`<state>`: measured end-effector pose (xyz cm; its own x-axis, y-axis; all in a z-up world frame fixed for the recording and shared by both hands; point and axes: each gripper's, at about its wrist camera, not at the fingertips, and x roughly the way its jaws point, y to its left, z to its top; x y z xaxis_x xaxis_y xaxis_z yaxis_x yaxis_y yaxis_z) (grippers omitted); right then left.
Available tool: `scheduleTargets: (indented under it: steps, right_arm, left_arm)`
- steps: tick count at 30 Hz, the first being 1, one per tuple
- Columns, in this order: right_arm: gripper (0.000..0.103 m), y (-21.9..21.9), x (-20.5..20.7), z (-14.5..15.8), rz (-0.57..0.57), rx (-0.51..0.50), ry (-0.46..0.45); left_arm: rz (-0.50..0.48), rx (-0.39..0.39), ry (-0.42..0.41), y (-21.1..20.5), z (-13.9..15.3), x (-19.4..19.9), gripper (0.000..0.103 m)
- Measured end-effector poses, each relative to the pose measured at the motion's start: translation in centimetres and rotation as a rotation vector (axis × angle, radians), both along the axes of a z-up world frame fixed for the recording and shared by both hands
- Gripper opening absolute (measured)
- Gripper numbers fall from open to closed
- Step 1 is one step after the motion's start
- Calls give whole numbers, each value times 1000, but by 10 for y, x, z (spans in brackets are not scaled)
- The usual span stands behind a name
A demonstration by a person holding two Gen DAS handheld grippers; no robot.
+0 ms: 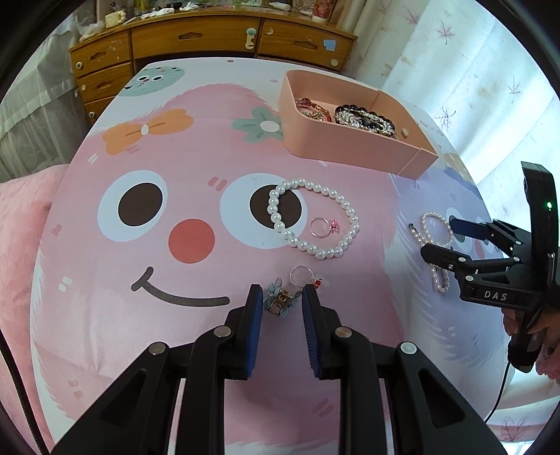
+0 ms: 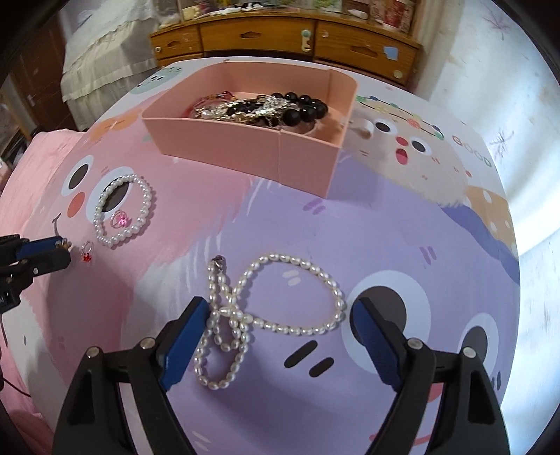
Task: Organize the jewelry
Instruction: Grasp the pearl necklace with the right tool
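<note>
A pink box (image 1: 350,147) (image 2: 245,150) holds several pieces of jewelry. On the cartoon-print cloth lie a round pearl bracelet (image 1: 346,206) (image 2: 143,196) with a pink-stone ring (image 1: 325,226) (image 2: 120,219) inside it, a red-stone ring (image 1: 304,276) (image 2: 86,252), a blue-and-gold hair clip (image 1: 281,301) and a long pearl necklace (image 2: 280,325) (image 1: 428,231). My left gripper (image 1: 281,297) is open, its fingers on either side of the hair clip. My right gripper (image 2: 276,311) (image 1: 439,238) is open wide around the pearl necklace.
A wooden chest of drawers (image 1: 210,38) (image 2: 280,31) stands beyond the far edge. White curtains (image 1: 472,70) hang at the right. A pink cushion (image 1: 21,224) lies at the left. The hand holding the right gripper (image 1: 539,329) is at the right edge.
</note>
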<state>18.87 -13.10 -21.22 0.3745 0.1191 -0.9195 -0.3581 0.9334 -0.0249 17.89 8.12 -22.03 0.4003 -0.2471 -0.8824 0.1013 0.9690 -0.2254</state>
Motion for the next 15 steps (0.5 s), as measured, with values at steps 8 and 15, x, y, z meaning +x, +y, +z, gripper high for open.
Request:
scheduleTargets:
  steps: [8, 15]
  right_arm:
    - [15, 13, -1, 5, 55, 31, 5]
    - [11, 10, 2, 7, 50, 79, 52]
  left_arm:
    - [-4, -25, -17, -7, 8, -2, 21]
    - [-15, -24, -23, -10, 13, -3, 21]
